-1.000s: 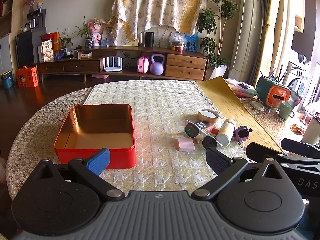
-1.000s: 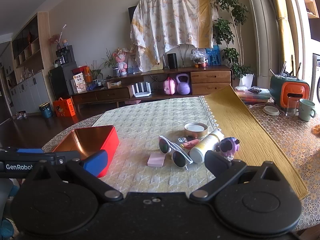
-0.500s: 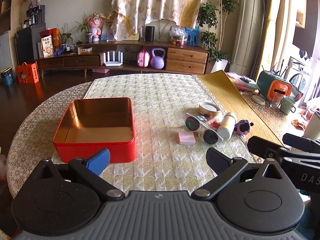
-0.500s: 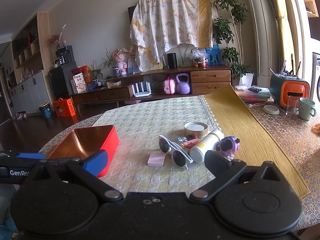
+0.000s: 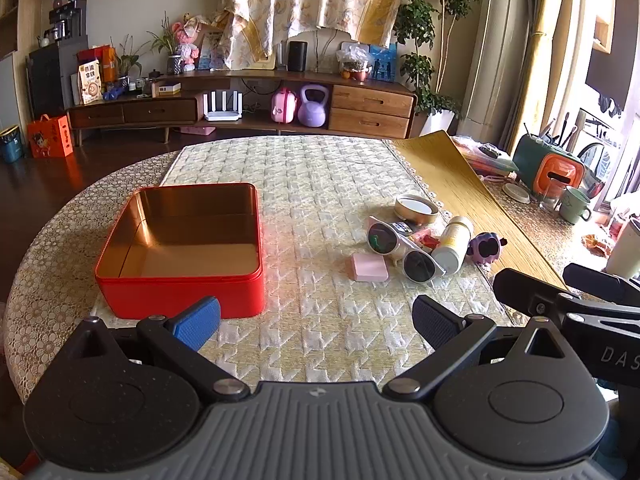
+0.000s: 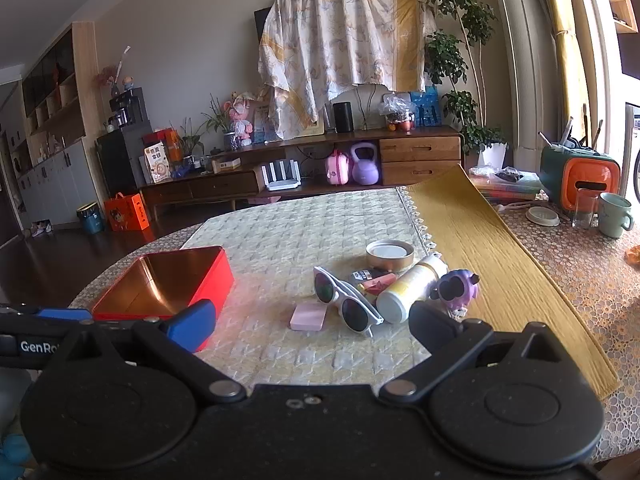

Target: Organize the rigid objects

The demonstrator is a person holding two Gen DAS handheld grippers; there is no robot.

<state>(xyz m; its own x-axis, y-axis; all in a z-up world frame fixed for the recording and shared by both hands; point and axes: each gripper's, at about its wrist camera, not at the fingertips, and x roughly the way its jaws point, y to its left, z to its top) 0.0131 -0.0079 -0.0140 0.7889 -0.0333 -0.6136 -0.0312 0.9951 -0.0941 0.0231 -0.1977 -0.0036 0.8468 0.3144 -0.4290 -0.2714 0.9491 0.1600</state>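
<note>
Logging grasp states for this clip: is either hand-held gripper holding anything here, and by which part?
Nothing is held. The left hand-held gripper and the right hand-held gripper both stand open over the table, short of the red tin and the sunglasses.

Beside the one red tin (image 5: 180, 280) — one pair of sunglasses (image 5: 404, 246), one pink block (image 5: 370, 269), one bottle (image 5: 452, 245). Also one round tin (image 5: 416, 209) — and one purple figurine (image 5: 486, 247).

Glossy red metal tin (image 5: 180, 292) with gold-sheen interior sits on a matt woven cloth mat (image 5: 320, 184).
</note>
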